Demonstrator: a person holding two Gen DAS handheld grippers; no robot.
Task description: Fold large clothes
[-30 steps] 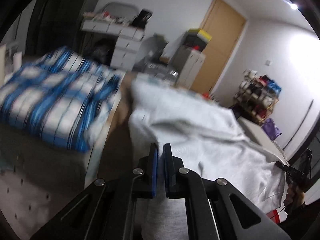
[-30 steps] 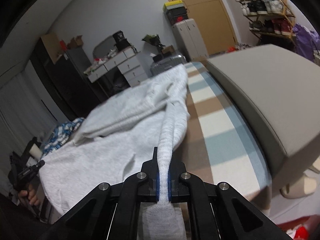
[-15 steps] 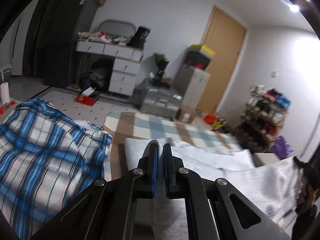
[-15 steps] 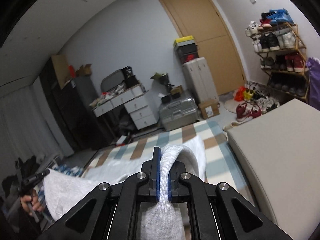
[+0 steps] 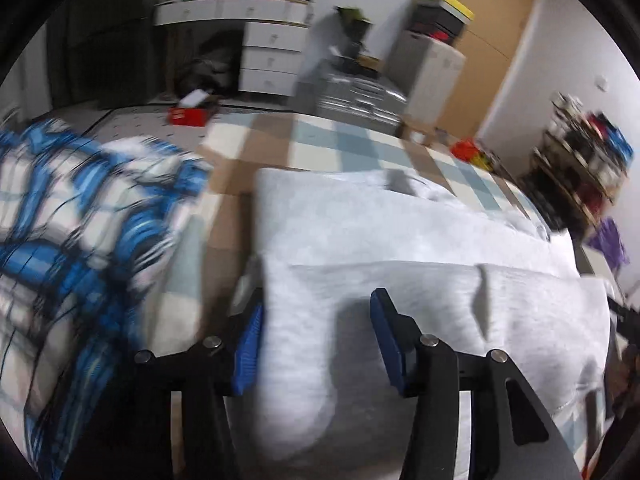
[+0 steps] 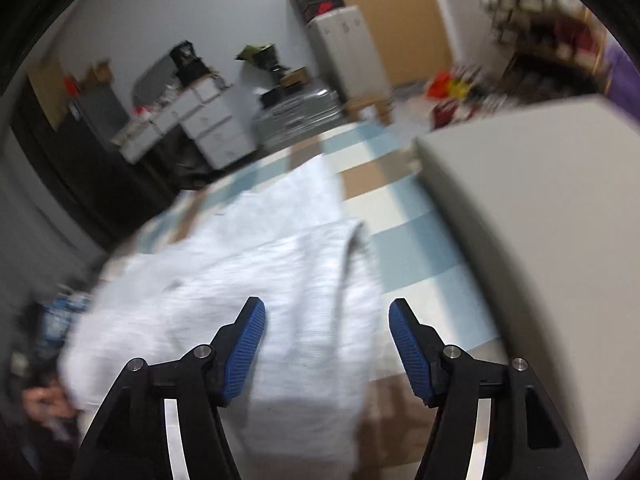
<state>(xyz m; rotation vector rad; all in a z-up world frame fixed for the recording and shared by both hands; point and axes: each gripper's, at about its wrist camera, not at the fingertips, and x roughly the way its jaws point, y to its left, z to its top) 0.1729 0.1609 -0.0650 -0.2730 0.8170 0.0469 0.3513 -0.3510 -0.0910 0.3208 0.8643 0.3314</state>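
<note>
Both tools (image 5: 316,320) (image 6: 327,328) released the grey garment (image 5: 400,280) beside plaid bedding (image 5: 80,216).

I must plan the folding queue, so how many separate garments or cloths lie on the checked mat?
2: a grey sweatshirt mid-mat before both tongs, and a blue plaid cloth on its left. Others may be hidden.

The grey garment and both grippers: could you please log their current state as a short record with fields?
garment: grey garment, folded over on itself, lying on the checked bed cover
left gripper: open, fabric between its fingers
right gripper: open, above the garment's right edge
left of garment: blue plaid cloth
right of garment: grey cushion
image quality: motion blur in both views
</note>
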